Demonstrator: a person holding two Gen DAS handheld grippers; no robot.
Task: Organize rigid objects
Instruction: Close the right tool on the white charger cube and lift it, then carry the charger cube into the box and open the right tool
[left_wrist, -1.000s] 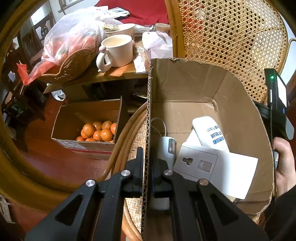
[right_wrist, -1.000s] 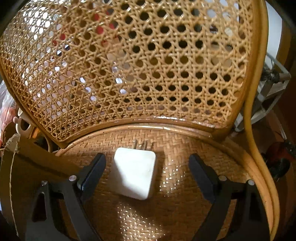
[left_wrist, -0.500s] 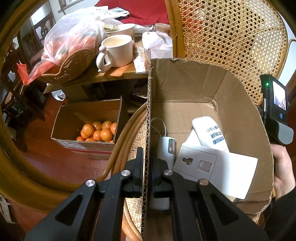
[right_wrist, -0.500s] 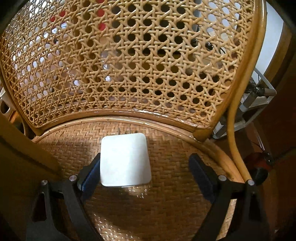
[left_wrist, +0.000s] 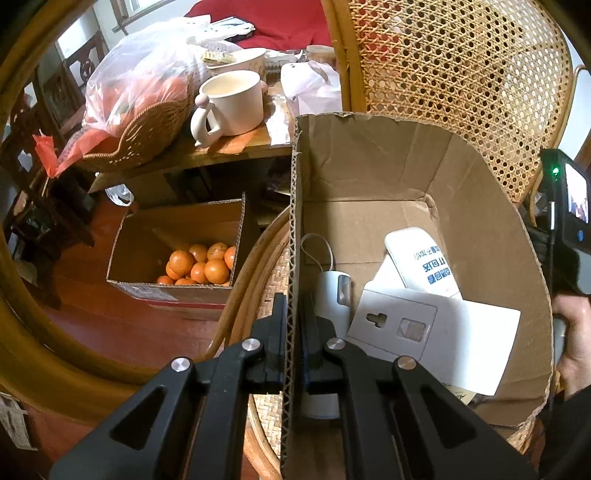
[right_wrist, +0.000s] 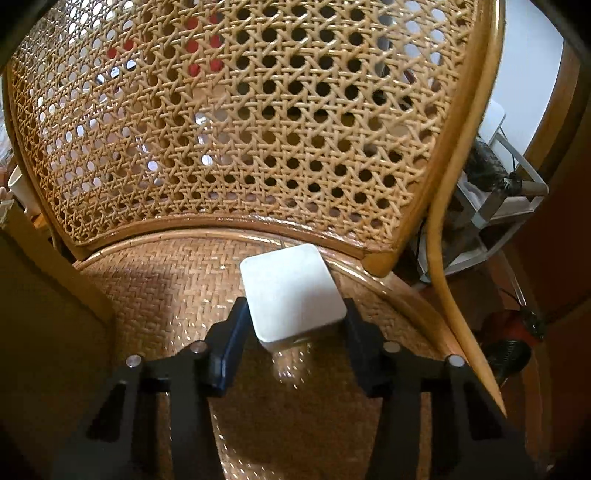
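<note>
A white square charger lies on the woven chair seat, close to the backrest. My right gripper straddles it; its jaws are closing and both pads lie against the charger's sides. The open cardboard box stands on the same seat. My left gripper is shut on the box's left wall. Inside the box lie a white device with a cable, a white packet with blue print and a flat white card pack.
The cane chair backrest rises right behind the charger. On the floor to the left is a box of oranges. A low table holds a cream mug and a basket with a plastic bag. A person's hand is at the box's right.
The right gripper's jaws have narrowed from wide apart to both sides of the charger, which now sits centred and turned between them. The left gripper and the box have not moved.
</note>
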